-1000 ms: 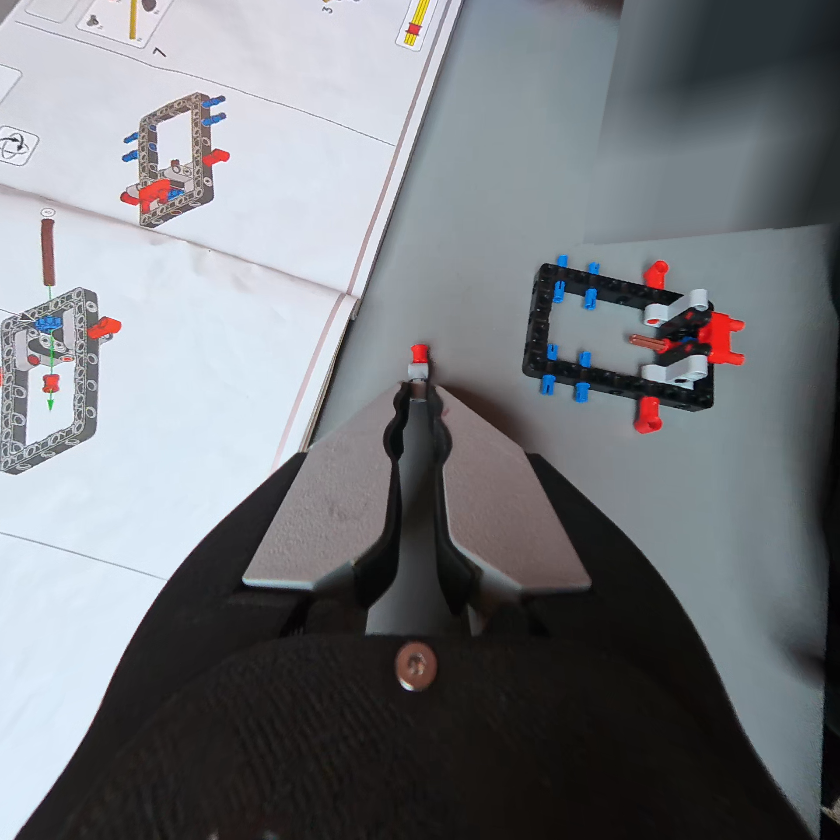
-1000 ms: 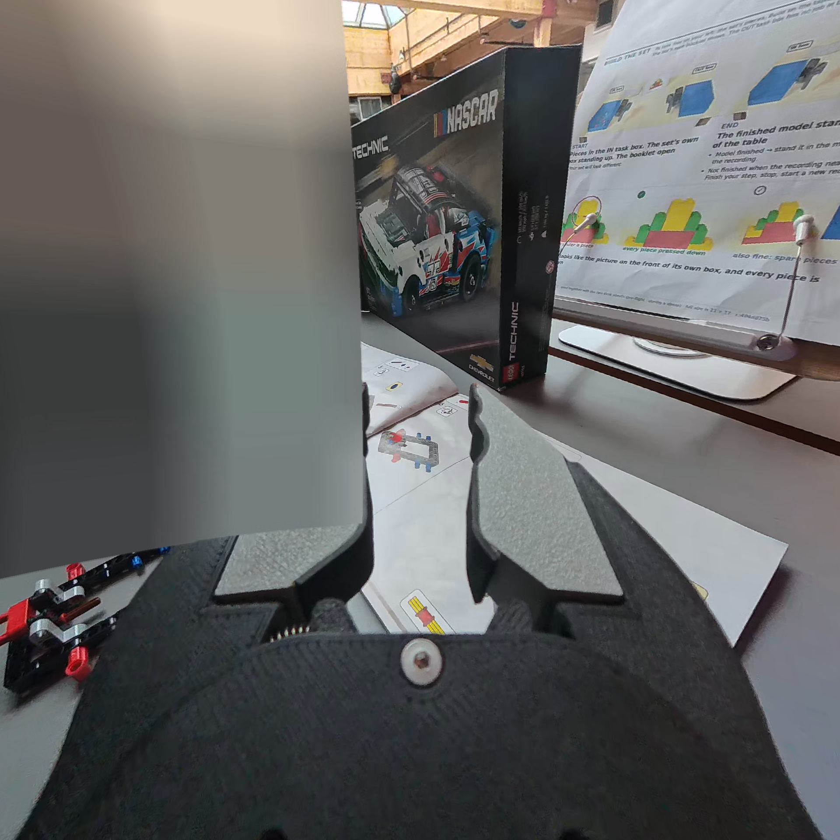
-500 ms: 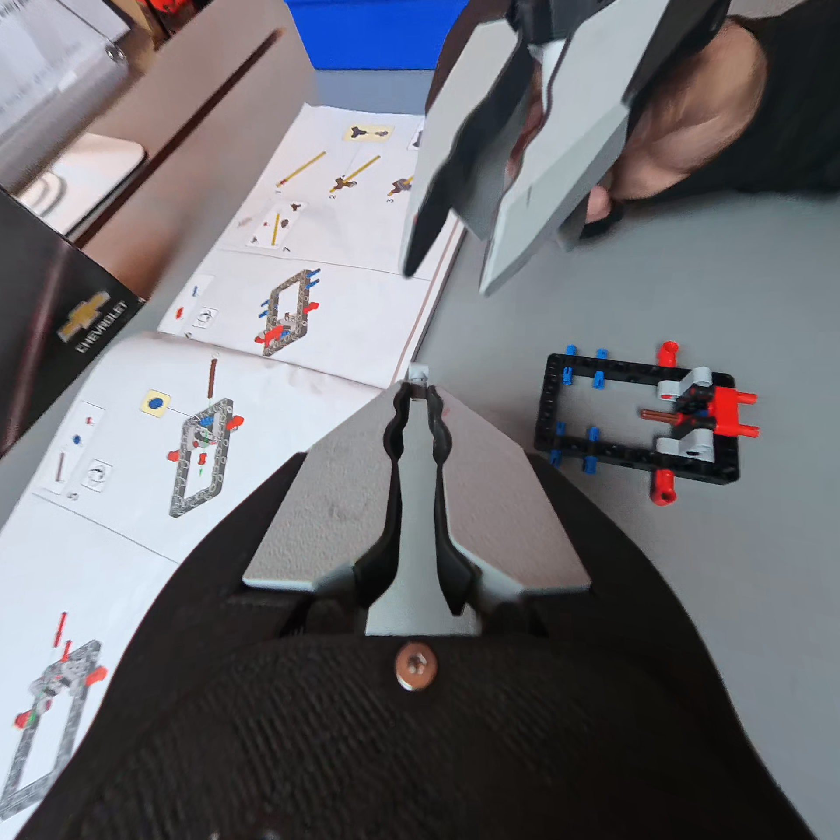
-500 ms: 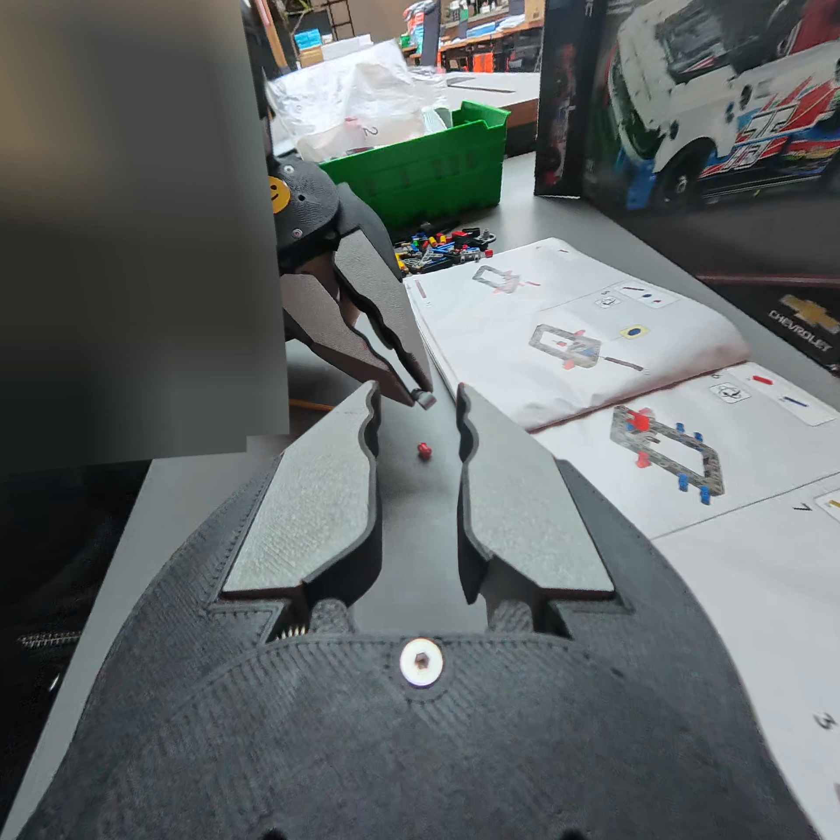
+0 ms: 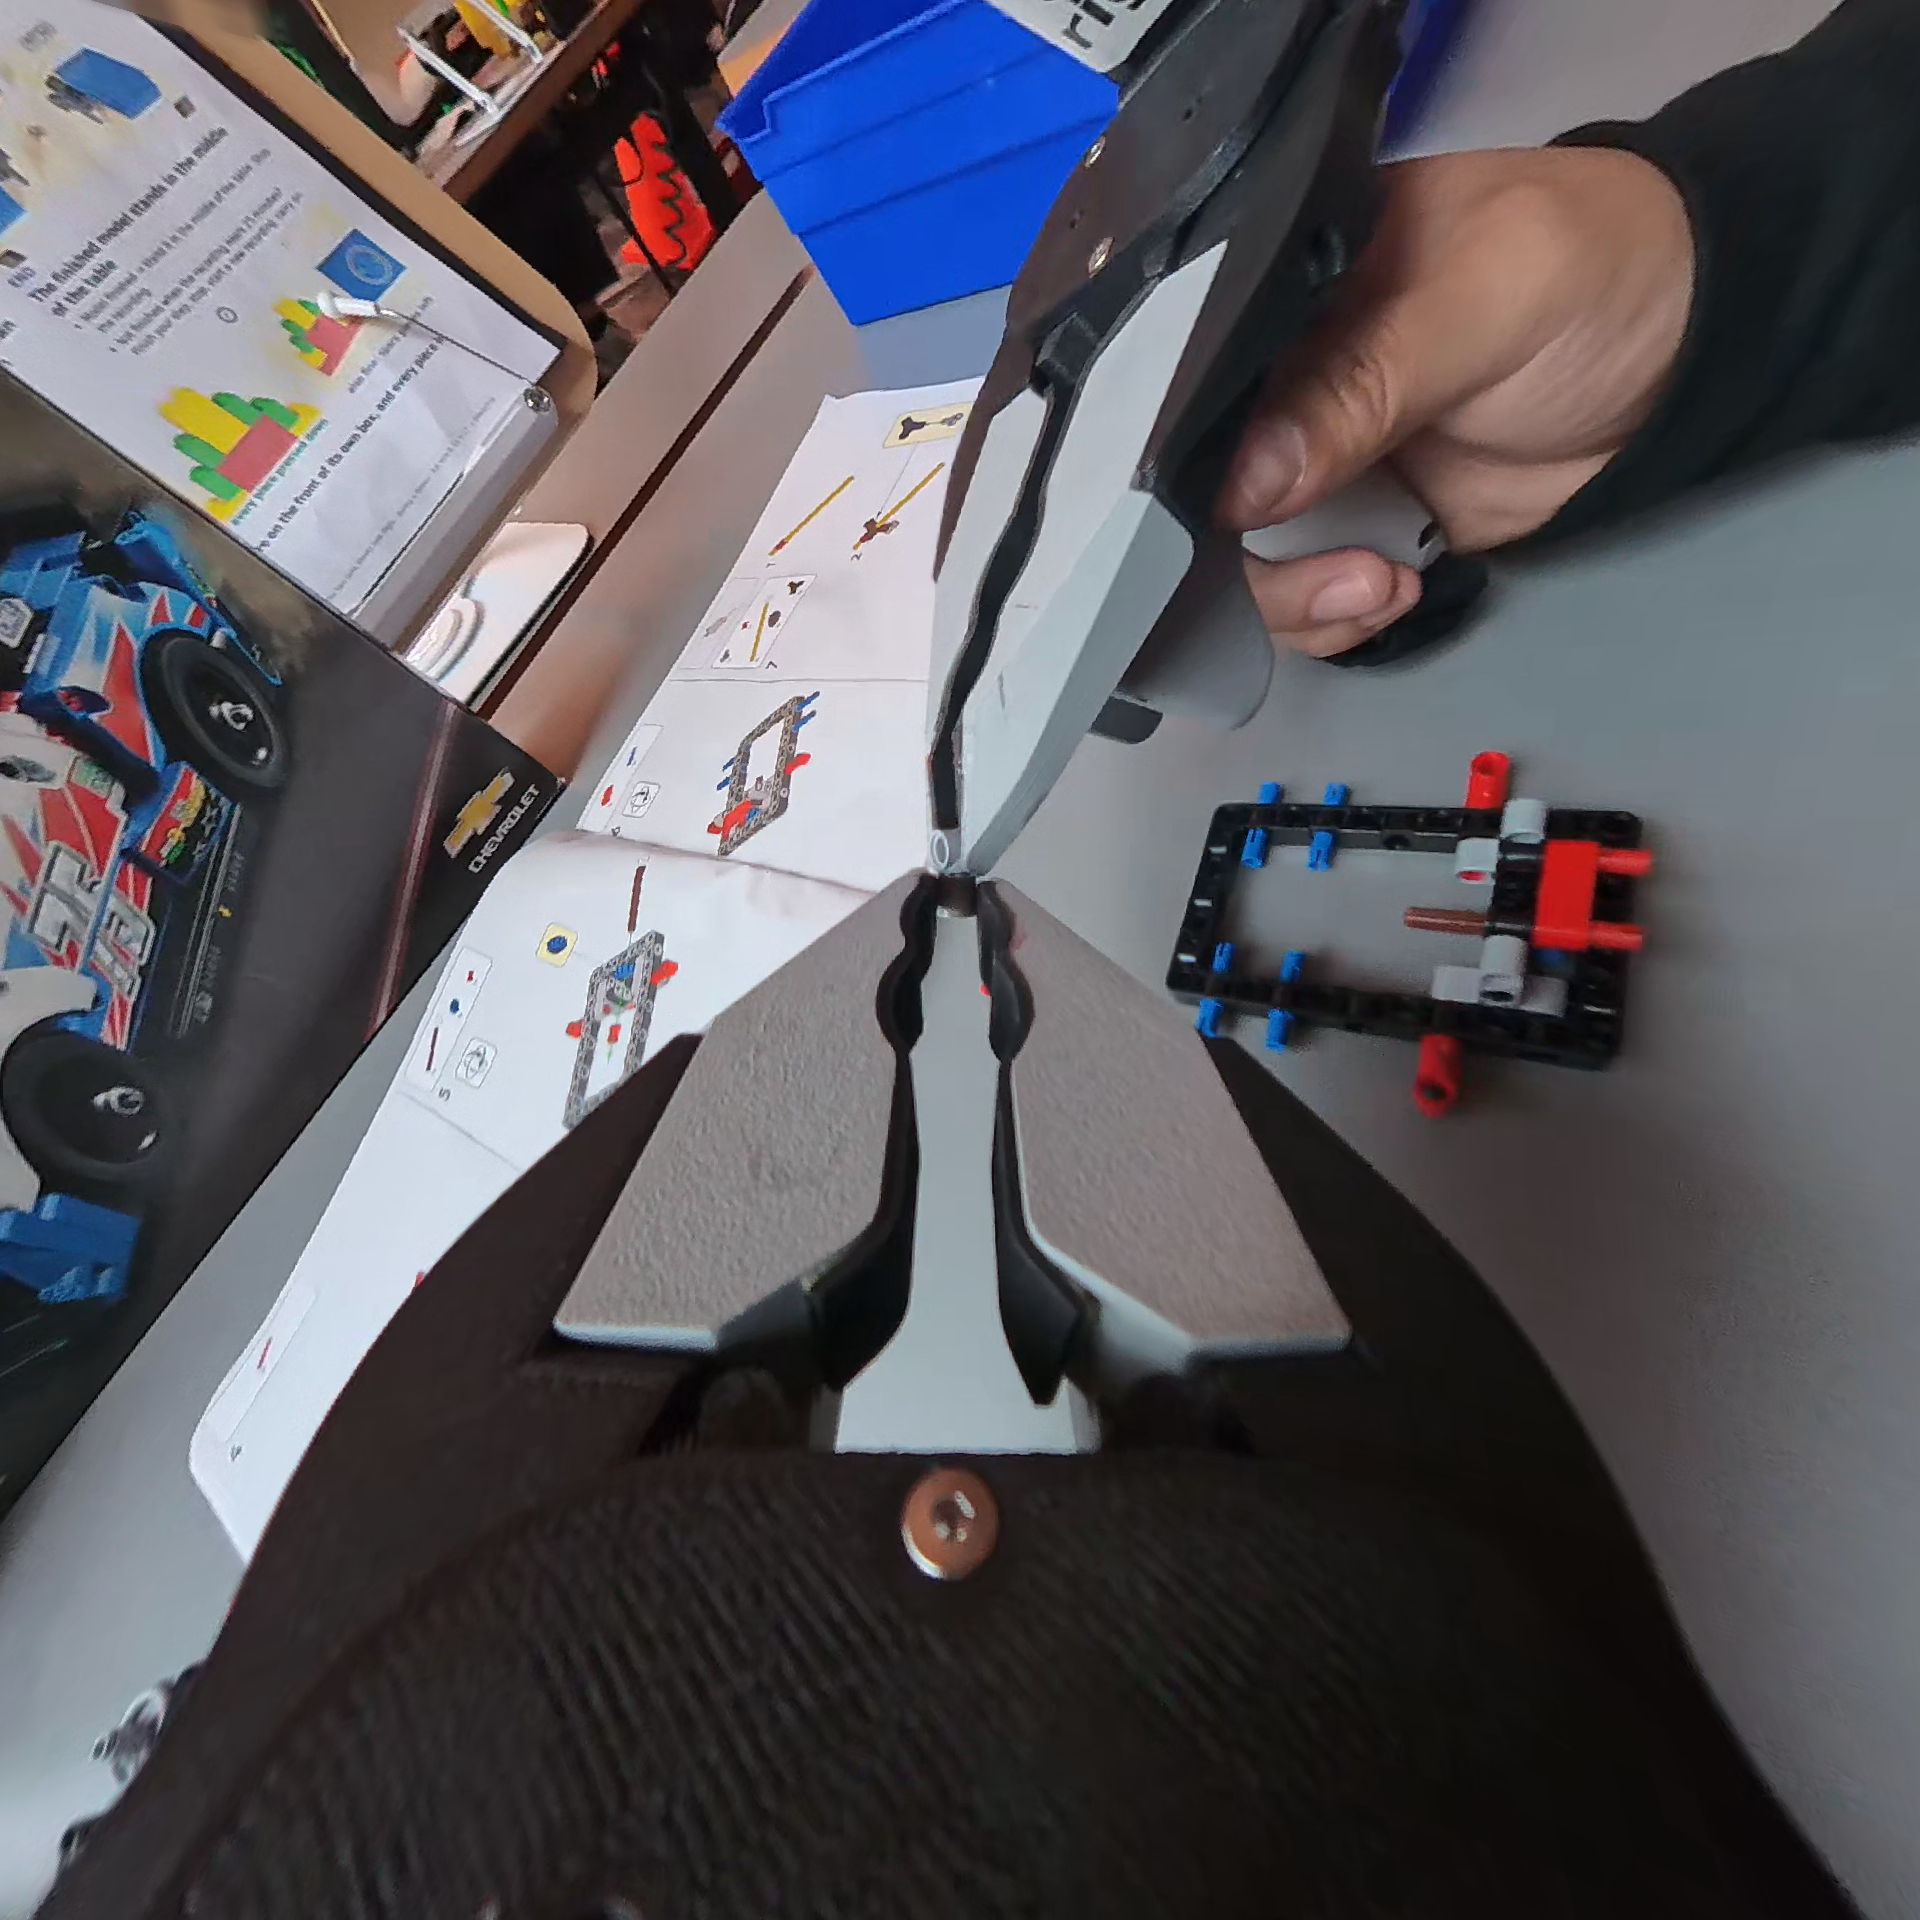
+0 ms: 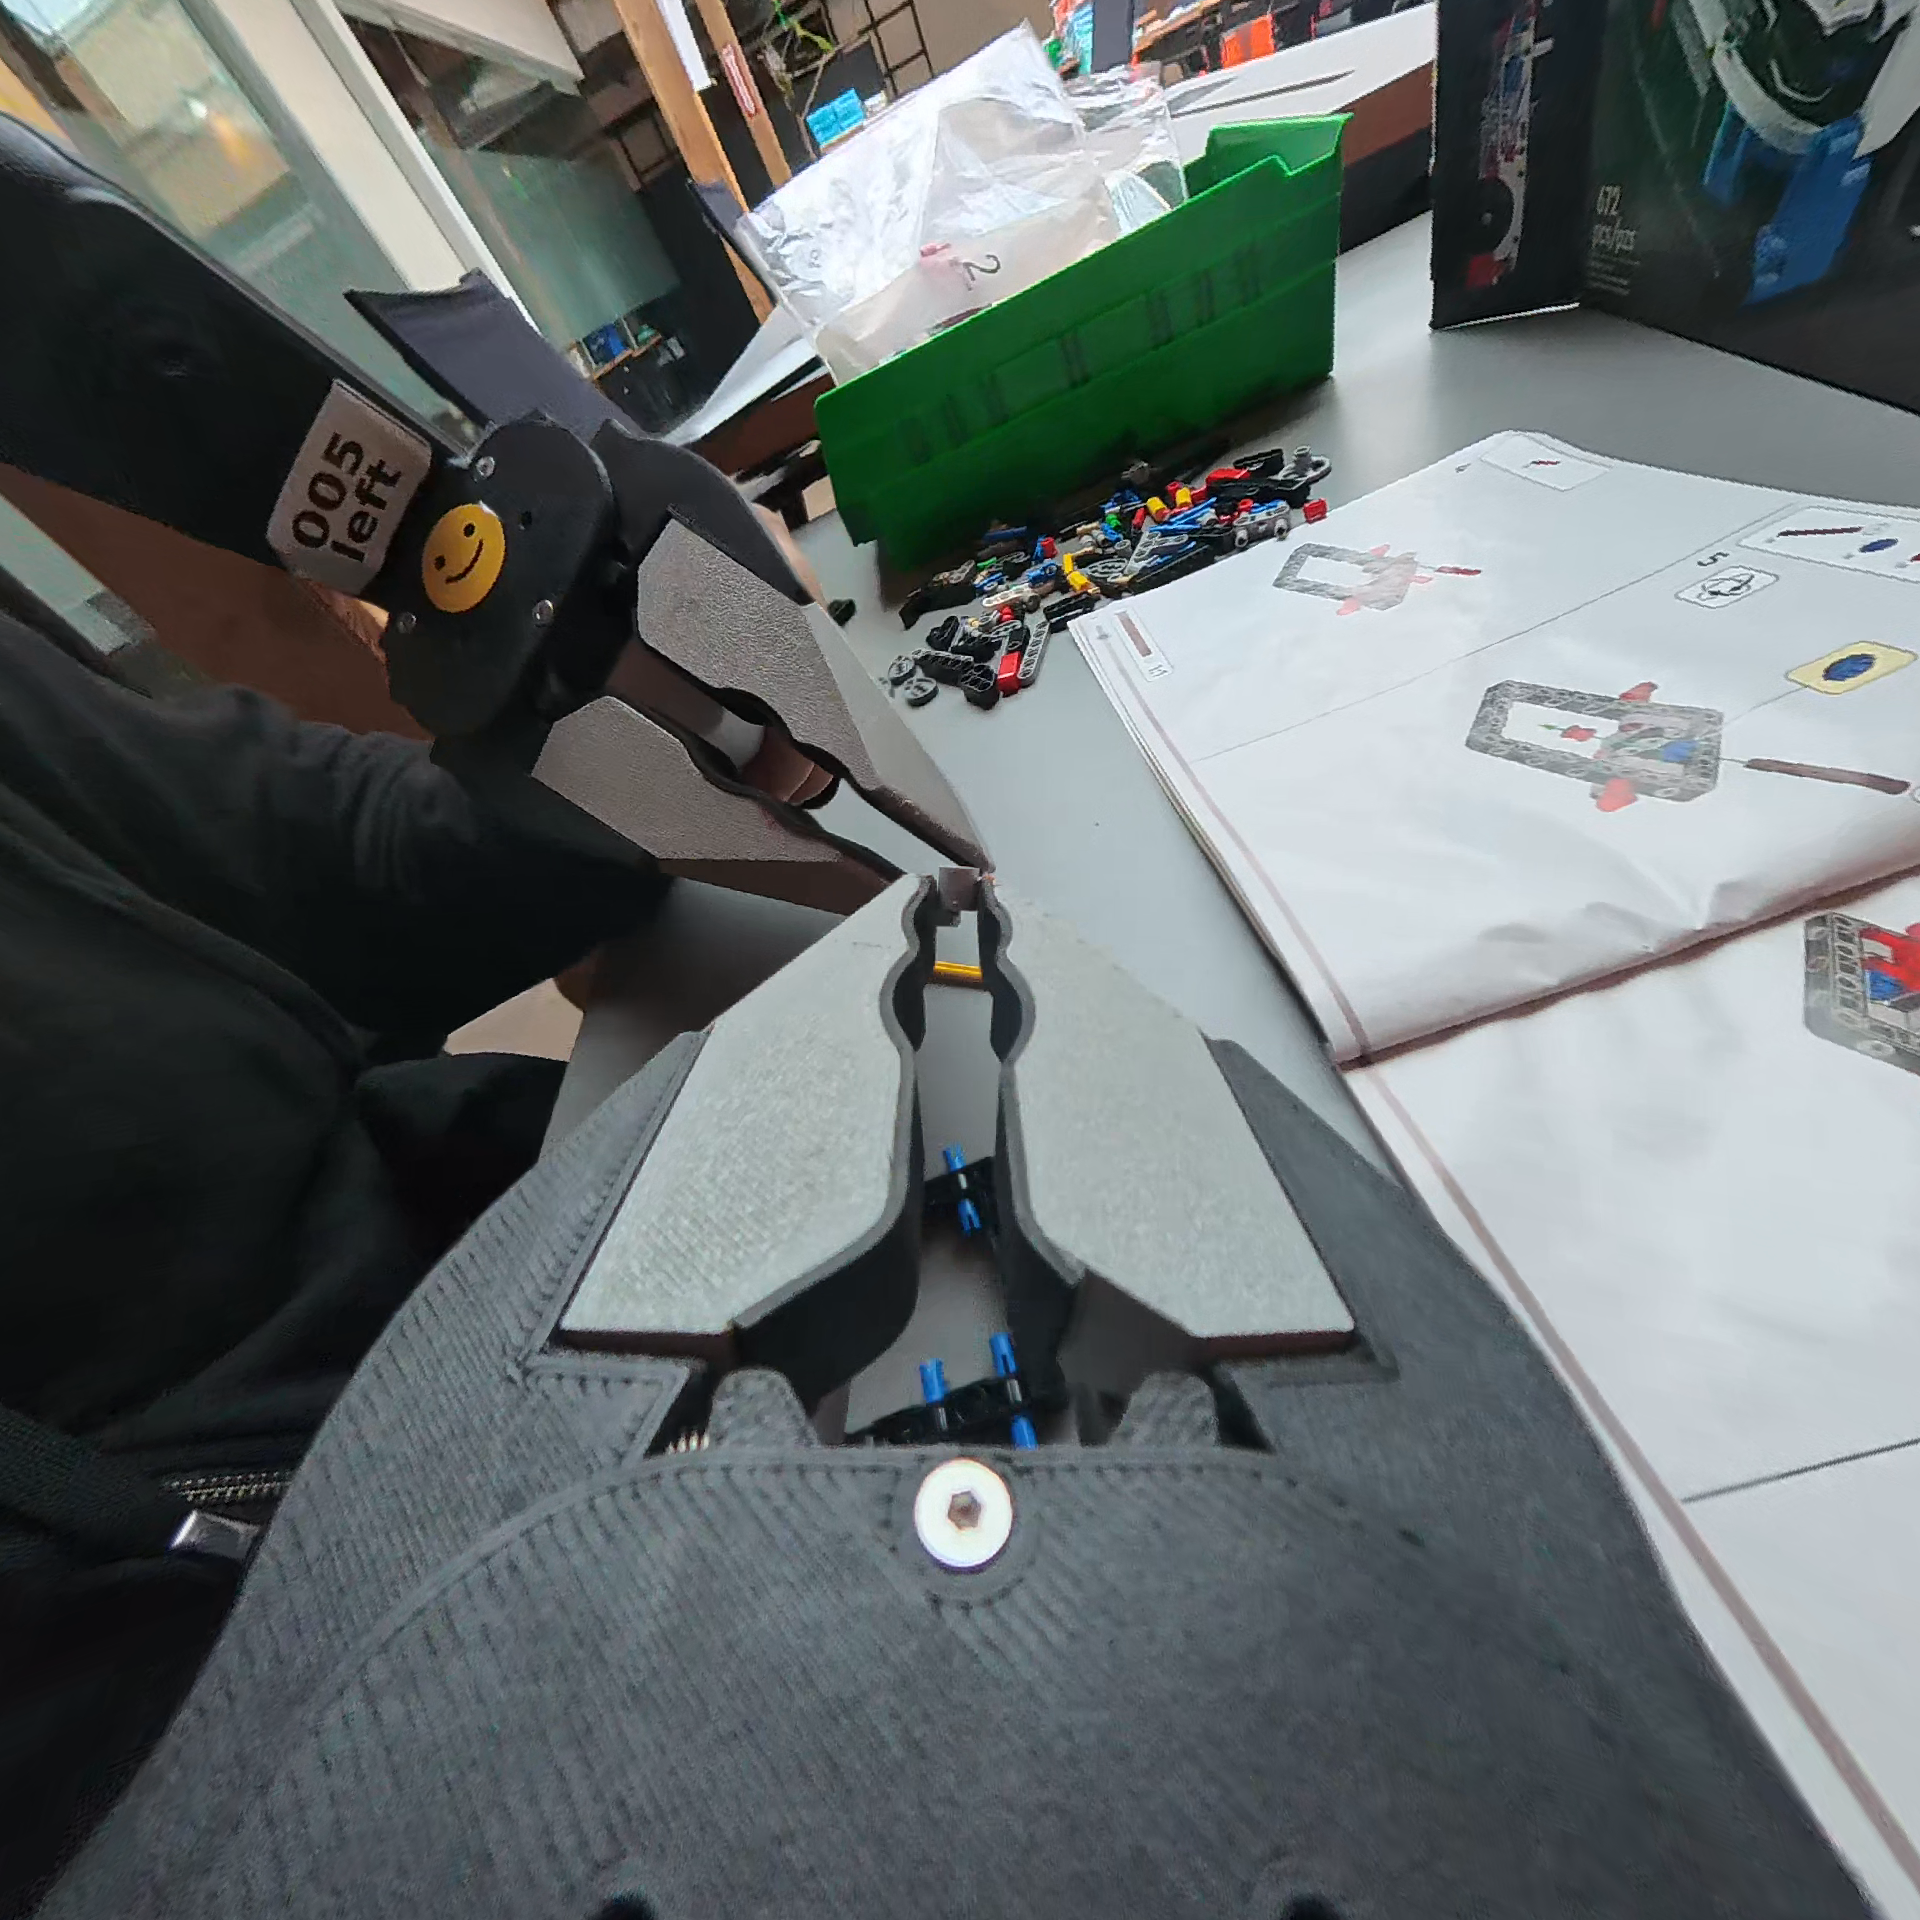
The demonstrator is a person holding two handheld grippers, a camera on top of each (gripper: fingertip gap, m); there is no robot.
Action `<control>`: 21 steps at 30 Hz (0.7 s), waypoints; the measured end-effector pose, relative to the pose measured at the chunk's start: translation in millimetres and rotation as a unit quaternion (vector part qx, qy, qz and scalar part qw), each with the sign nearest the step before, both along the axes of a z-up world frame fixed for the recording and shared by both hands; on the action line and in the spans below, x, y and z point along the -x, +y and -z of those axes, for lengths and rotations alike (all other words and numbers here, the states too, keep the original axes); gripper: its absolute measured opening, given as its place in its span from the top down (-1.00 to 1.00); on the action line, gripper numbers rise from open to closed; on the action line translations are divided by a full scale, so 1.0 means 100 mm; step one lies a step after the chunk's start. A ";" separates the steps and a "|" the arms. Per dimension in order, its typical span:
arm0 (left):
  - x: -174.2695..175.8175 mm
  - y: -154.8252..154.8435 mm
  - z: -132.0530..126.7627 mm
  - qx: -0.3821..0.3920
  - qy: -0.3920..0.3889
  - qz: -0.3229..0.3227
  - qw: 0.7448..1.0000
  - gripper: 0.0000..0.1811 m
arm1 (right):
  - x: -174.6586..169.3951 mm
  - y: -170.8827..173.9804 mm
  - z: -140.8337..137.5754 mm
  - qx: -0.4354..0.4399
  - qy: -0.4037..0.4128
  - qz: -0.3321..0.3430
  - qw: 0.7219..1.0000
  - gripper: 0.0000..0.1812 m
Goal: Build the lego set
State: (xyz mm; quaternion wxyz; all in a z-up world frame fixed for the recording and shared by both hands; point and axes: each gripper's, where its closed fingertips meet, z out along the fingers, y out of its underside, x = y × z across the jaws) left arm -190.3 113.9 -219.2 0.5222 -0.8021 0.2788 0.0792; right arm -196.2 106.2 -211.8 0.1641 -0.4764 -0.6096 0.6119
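My left gripper (image 5: 954, 896) is shut on a small grey piece (image 5: 956, 902), held above the grey table. My right gripper (image 5: 948, 844) comes down from above, tip to tip with it, jaws closed on the same piece. In the right wrist view my right gripper (image 6: 956, 896) pinches the grey piece (image 6: 956, 891), and the left gripper (image 6: 966, 864) meets it from the upper left. The black frame assembly (image 5: 1403, 925), with blue pins, red connectors and a brown axle, lies on the table to the right. Part of the frame (image 6: 971, 1397) shows through the right gripper's gap.
The open instruction booklet (image 5: 727, 935) (image 6: 1507, 831) lies left of the frame. The set box (image 5: 156, 883) stands beyond it. A green bin (image 6: 1091, 353) and a pile of loose pieces (image 6: 1091, 561) sit at the table's far end. A blue bin (image 5: 914, 156) stands behind. A yellow axle (image 6: 956, 971) lies on the table.
The right gripper swung in from afar, came down to the left gripper's tip and closed on the grey piece. The red bush that stood on that piece no longer shows on it.
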 end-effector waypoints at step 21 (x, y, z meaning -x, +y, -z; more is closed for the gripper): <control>1.38 -1.51 0.19 0.081 -0.085 -0.290 0.950 0.94 | 0.57 -0.69 -0.22 -0.027 -0.049 -0.110 0.992 0.96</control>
